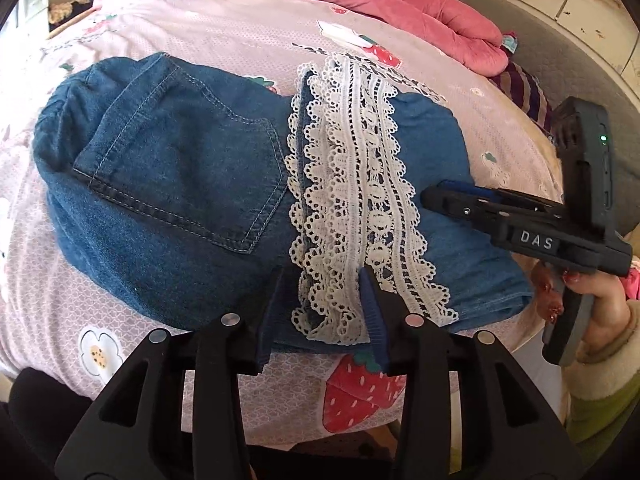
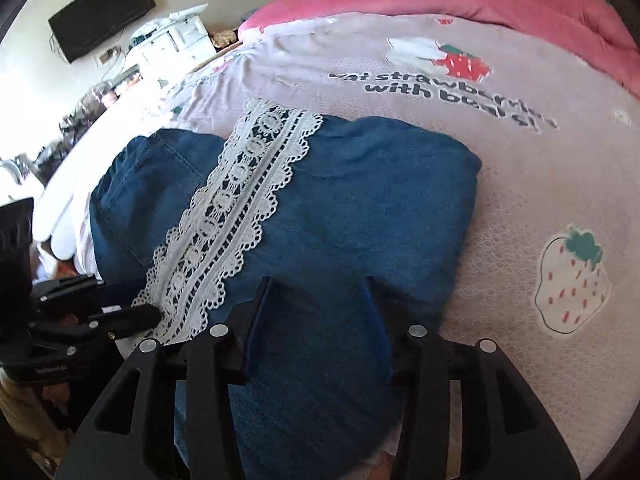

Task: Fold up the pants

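Note:
Blue denim pants [image 1: 180, 168] with white lace trim [image 1: 352, 184] lie folded on the bed; the back pocket faces up on the left and the lace cuffs cross the middle. The pants also show in the right wrist view [image 2: 352, 208] with the lace [image 2: 236, 216] at the left. My left gripper [image 1: 320, 312] is open, its jaws astride the near lace edge just above the cloth. My right gripper [image 2: 316, 312] is open over the denim, and it shows in the left wrist view [image 1: 448, 196] at the right side of the pants.
The bed has a pink strawberry-print sheet [image 2: 520, 184]. A pink quilt [image 1: 400, 4] is bunched at the far side, with a striped garment [image 1: 524, 92] beside it. A white dresser [image 2: 176, 40] and a wall television [image 2: 100, 12] stand beyond the bed's left edge.

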Tool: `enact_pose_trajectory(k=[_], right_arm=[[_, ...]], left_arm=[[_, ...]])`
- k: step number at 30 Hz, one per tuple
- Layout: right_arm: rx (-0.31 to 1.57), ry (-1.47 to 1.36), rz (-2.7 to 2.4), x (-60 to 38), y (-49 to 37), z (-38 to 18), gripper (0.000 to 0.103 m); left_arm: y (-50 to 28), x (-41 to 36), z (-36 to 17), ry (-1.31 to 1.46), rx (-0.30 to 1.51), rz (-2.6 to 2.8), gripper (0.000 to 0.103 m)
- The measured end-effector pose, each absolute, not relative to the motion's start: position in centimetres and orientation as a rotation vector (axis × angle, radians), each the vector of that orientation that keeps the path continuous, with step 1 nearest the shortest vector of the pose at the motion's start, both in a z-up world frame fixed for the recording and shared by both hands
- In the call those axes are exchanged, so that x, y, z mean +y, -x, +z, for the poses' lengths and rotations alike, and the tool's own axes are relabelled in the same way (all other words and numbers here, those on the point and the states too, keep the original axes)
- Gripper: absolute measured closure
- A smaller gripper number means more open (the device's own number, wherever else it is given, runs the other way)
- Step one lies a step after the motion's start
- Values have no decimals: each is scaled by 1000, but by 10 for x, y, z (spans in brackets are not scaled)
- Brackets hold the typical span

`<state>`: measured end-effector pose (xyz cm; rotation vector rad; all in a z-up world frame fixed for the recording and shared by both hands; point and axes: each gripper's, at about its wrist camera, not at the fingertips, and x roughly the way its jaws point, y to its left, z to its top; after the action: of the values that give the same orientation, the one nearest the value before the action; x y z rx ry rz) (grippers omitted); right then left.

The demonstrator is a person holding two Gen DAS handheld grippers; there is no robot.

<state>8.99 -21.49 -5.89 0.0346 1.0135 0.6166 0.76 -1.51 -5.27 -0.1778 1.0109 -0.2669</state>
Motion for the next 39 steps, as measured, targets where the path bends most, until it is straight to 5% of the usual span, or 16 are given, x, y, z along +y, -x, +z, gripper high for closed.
enact_pose_trajectory(k=[4,7,11,22,30,39], right_arm=[[1007,-9,604,-208,-85,-49,55],[980,-105,632,-216,-80,-32,42],[923,-88,609,-221,-74,-10,40],[828,-87,633,-209,-72,31,12],[814,-22,669,-174,-78,44,9],[834,89,727,-113,-95,43,6]], left_arm=[[-5,-13,-50,186,1005,-274,70],[1,-7,-39,205,978,-284,48],[8,-1,-27,197,951,-258,45],[24,20,-2,187,884,-182,20],[29,50,7,217,843,-117,10],[31,90,-3,293,860,-48,10]])
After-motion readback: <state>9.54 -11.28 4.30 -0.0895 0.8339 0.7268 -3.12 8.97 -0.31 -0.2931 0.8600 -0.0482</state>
